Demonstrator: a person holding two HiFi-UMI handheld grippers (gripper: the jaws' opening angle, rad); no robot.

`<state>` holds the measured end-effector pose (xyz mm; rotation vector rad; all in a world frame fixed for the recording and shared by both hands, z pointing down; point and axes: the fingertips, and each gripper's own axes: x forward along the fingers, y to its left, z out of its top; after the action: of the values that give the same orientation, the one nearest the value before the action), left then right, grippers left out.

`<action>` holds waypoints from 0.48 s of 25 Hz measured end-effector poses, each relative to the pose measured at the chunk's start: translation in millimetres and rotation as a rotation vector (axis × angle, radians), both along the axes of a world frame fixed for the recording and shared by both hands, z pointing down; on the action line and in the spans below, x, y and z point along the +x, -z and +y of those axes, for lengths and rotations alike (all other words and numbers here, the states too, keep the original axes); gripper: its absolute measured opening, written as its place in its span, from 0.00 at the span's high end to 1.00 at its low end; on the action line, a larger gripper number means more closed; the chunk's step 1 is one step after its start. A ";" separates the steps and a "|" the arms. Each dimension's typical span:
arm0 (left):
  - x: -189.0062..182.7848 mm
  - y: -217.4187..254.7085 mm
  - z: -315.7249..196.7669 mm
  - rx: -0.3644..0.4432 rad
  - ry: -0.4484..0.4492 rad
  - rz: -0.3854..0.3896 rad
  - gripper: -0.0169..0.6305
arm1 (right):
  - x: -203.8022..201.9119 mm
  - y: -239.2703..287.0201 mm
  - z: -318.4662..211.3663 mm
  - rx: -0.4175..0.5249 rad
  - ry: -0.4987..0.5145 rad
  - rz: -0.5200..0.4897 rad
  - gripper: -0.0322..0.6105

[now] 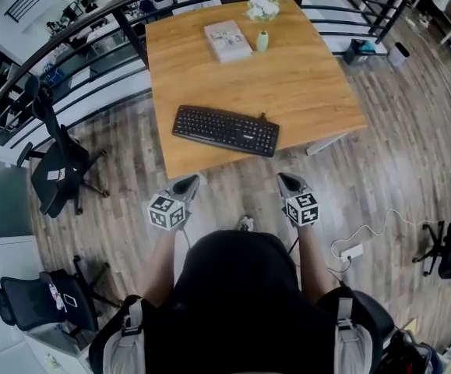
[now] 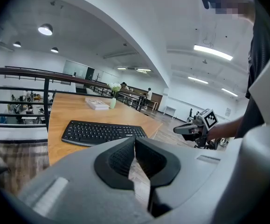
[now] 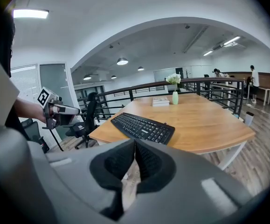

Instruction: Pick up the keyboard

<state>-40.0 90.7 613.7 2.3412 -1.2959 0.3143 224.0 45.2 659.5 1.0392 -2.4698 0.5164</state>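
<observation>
From where I stand, nothing here can truly be read. The black plastic keyboard [image 1: 225, 131] lying on the light wooden counter [image 1: 303, 76] carries a small white brand mark on its top face and white legends on its keys, all too small to make out. The pale flat rectangular book [image 1: 227, 40] farther back on the counter has a printed cover, but the print is a blur. The cubes on the grey left tool [image 1: 188, 182] and the grey right tool [image 1: 289, 179] show black-and-white square marker patterns rather than words. A white label on the black office chair [image 1: 58, 170] is unreadable too.
</observation>
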 end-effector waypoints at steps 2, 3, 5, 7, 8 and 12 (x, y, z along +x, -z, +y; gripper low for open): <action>3.4 -0.1 -2.2 0.004 0.017 0.005 0.95 | 4.6 0.4 -6.4 0.002 0.011 0.003 0.94; 5.5 -0.3 -2.9 0.005 0.025 0.008 0.95 | 6.8 0.9 -9.7 0.004 0.017 0.002 0.94; 10.8 -1.3 -3.1 0.005 0.035 0.013 0.95 | 10.5 2.1 -15.9 0.008 0.027 -0.001 0.94; 16.0 -3.4 -0.8 0.001 0.034 0.010 0.95 | 11.9 1.6 -20.1 0.010 0.037 -0.005 0.94; 17.6 -5.0 1.1 -0.002 0.034 0.005 0.95 | 11.8 0.5 -21.5 0.010 0.041 -0.006 0.94; 17.0 -11.1 7.9 -0.018 0.050 -0.007 0.95 | 11.0 -2.4 -24.4 0.010 0.049 -0.011 0.94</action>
<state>-23.0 98.5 624.8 2.2906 -1.3472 0.3167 235.0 20.8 661.9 0.9795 -2.5030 0.4962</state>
